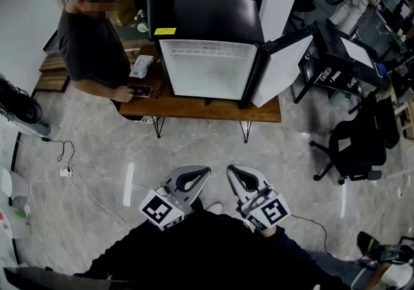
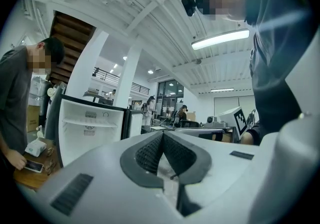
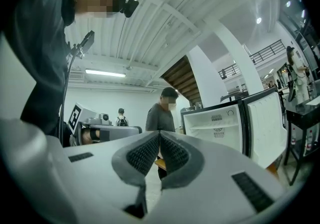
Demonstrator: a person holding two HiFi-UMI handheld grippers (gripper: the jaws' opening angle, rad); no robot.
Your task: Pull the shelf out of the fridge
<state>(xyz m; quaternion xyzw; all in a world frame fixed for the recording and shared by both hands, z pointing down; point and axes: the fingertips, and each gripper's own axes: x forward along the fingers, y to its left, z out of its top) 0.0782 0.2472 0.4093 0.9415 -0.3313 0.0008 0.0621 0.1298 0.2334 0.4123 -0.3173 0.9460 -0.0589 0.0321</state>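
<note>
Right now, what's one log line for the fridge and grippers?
fridge: door open, shelf inside | left gripper: shut, empty | right gripper: shut, empty | stage: not at fridge yet

From your head camera, the white inside of the small black fridge (image 1: 208, 68) is one bright patch, so you cannot pick out the thin white shelf (image 2: 89, 123) there. It shows only small and far off in both gripper views. The bystander in the grey shirt (image 1: 90, 43) touches a small flat thing (image 1: 140, 91) on the long wooden table (image 1: 194, 109), and it is too small to tell what it is. A dark round machine (image 1: 19, 111) is cut off by the left edge.
</note>
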